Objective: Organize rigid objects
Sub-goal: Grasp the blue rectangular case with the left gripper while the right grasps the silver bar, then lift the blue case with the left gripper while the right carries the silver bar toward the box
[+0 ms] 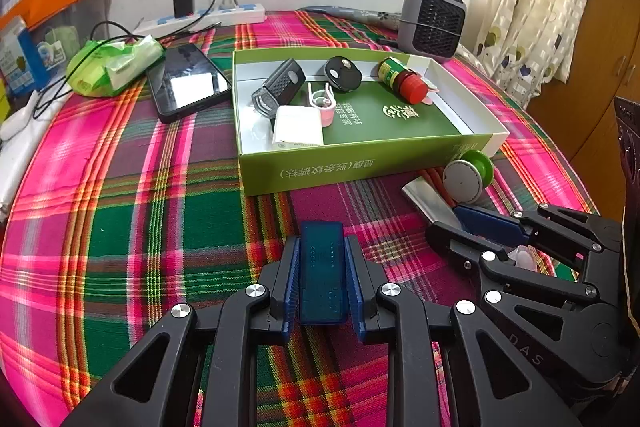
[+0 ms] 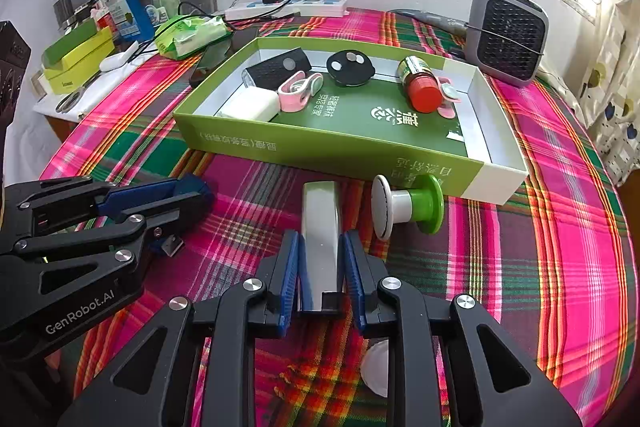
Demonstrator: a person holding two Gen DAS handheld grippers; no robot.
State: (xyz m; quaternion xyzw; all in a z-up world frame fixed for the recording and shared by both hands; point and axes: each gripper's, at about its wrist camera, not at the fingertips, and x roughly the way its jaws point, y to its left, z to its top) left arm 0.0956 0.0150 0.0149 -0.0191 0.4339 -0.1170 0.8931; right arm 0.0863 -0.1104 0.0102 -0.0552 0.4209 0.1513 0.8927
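My left gripper (image 1: 322,241) is shut on a translucent blue block (image 1: 322,267) low over the plaid cloth. My right gripper (image 2: 320,237) is shut on a shiny silver bar (image 2: 320,223), which points at the green box (image 2: 320,151). The left wrist view shows the right gripper (image 1: 448,223) and the bar (image 1: 424,199) at right. A green and white spool (image 2: 404,205) lies beside the bar, against the box wall. The box (image 1: 360,163) holds a black light (image 1: 280,87), a black disc (image 1: 343,73), a red-capped bottle (image 1: 404,81), a pink clip (image 1: 324,103) and a white block (image 1: 298,127).
A phone (image 1: 188,83) and a green tissue pack (image 1: 112,67) lie left of the box. A grey fan heater (image 2: 508,35) stands at the back right, a power strip (image 2: 288,7) along the wall. A white round thing (image 2: 376,367) lies under my right gripper.
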